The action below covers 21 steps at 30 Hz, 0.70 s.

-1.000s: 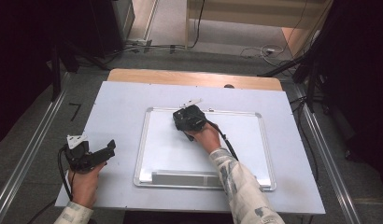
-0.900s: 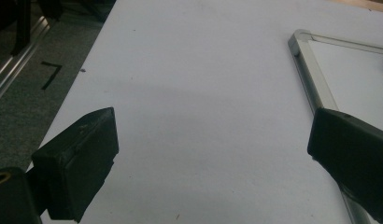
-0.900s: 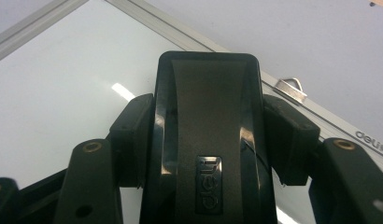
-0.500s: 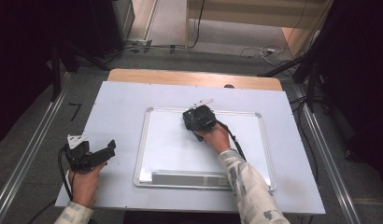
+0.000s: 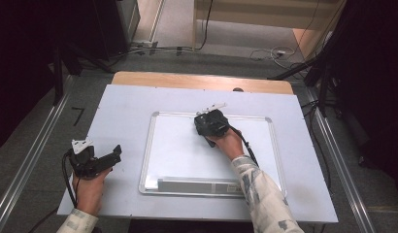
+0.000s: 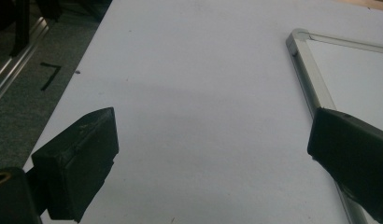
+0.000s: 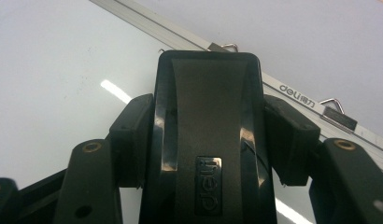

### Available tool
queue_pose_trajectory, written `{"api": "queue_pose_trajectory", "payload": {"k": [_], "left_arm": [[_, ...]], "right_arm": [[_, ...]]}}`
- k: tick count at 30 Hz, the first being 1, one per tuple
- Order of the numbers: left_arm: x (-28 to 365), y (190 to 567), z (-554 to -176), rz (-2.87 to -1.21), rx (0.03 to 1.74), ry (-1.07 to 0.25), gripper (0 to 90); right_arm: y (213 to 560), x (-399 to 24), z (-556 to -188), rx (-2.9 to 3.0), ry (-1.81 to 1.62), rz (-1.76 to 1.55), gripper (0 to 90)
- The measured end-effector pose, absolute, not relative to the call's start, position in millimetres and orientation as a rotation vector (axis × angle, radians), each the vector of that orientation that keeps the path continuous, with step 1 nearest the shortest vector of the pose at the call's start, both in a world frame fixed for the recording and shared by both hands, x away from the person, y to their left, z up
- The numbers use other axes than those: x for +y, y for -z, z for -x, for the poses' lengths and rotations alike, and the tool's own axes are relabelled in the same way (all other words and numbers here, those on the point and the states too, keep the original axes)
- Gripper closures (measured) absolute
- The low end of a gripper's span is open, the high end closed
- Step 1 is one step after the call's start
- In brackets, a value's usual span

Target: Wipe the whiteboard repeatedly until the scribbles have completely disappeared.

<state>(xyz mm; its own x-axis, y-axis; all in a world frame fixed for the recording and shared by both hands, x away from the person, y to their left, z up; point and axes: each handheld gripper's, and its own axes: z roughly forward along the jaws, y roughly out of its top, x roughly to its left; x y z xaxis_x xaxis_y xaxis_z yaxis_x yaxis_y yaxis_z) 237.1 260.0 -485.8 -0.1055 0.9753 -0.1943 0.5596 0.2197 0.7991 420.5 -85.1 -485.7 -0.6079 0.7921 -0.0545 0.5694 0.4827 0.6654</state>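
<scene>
1. The right tongs (image 7: 208, 140) hold a black whiteboard eraser (image 7: 208, 135). The two jaws press on its two sides, so they are closed tight on it.
2. The eraser is long and black, with shiny edges and a dull strip down the middle. A small plate on it has the letters "deli".
3. From high up, the right tongs (image 5: 210, 122) and the eraser are over the whiteboard (image 5: 177, 150), near its far edge. I cannot tell if the eraser touches the board.
4. The whiteboard is white with a thin silver frame (image 7: 147, 25). It looks clean. It lies flat in the middle of the desk (image 5: 124, 104).
5. The frame has the word "deli" printed on it (image 7: 296, 93). Two small metal hooks (image 7: 333, 103) stick out from the frame, just past the tip of the eraser.
6. A long silver tray (image 5: 194, 186) runs along the near edge of the board.
7. The left tongs (image 5: 97, 161) are wide open and hold nothing. They sit on the desk, well apart from the eraser, to the left of the board.
8. In the left gripper view, the corner of the board's frame (image 6: 304, 51) is near one jaw. Bare desk (image 6: 189, 93) lies between the jaws.
9. Nothing stands between the eraser and the board.
</scene>
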Motion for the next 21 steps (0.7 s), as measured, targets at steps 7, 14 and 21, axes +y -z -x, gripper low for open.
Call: {"api": "queue_pose_trajectory", "payload": {"k": [7,14,21], "left_arm": [[261,486,-237,-1.425,1.766,-0.721,2.1],[261,486,-237,-1.423,1.766,-0.721,2.2],[262,486,-236,-1.419,1.766,-0.719,2.2]], "right_arm": [[486,-69,-423,2.384,-0.867,-1.122,38.1],[486,-53,-422,2.423,-0.888,-1.076,38.1],[486,-38,-421,2.475,-0.909,-1.028,37.8]]}}
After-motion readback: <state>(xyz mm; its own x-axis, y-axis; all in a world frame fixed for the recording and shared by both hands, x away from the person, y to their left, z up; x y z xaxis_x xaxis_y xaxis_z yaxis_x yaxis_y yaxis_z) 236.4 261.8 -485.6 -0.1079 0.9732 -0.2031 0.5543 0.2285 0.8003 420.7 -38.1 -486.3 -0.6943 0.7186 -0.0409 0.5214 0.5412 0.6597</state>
